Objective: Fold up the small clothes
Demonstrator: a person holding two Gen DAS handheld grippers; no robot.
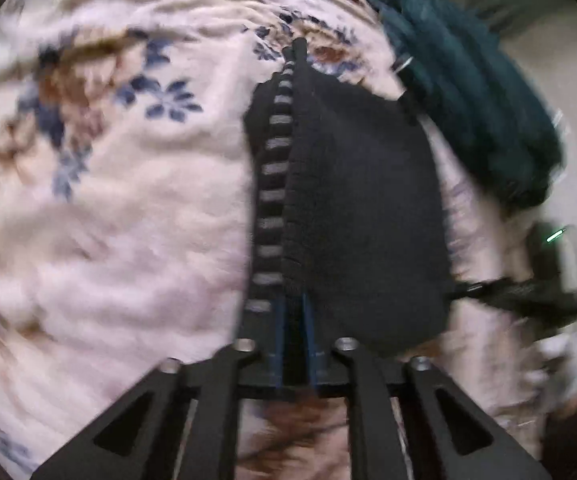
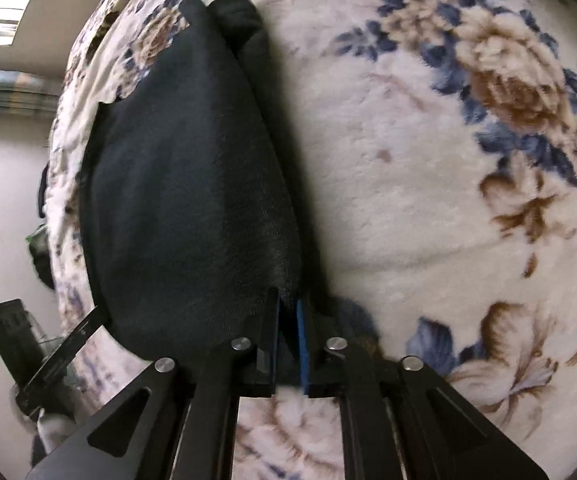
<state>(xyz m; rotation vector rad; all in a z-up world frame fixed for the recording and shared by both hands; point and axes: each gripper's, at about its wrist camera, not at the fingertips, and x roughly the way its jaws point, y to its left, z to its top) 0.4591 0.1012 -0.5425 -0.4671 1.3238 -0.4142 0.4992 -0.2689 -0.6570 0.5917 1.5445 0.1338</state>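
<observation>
Evidently each gripper pinches one edge of the same small dark garment (image 1: 352,208), so that it hangs taut between them above the floral blanket (image 1: 108,220) of the bed rather than lying on it. The left gripper (image 1: 294,320) has its jaws pressed together on the cloth near a hem with a grey-and-black striped trim (image 1: 272,184); the right gripper (image 2: 288,320) likewise has its jaws closed on a fold of the plain dark fabric (image 2: 192,184), with the blue pads just visible on either side of it. Holding two edges at once seems meant to keep the piece flat and square, ready to be laid down or doubled over. From each camera the garment's long axis runs straight away from the jaws, its far end pointing toward the top of the view, where it narrows to a bunched corner. The left view is blurred, so the exact kind of garment is hard to tell. A teal cloth (image 1: 468,92) lies heaped near the bed's edge, beside the held piece.
</observation>
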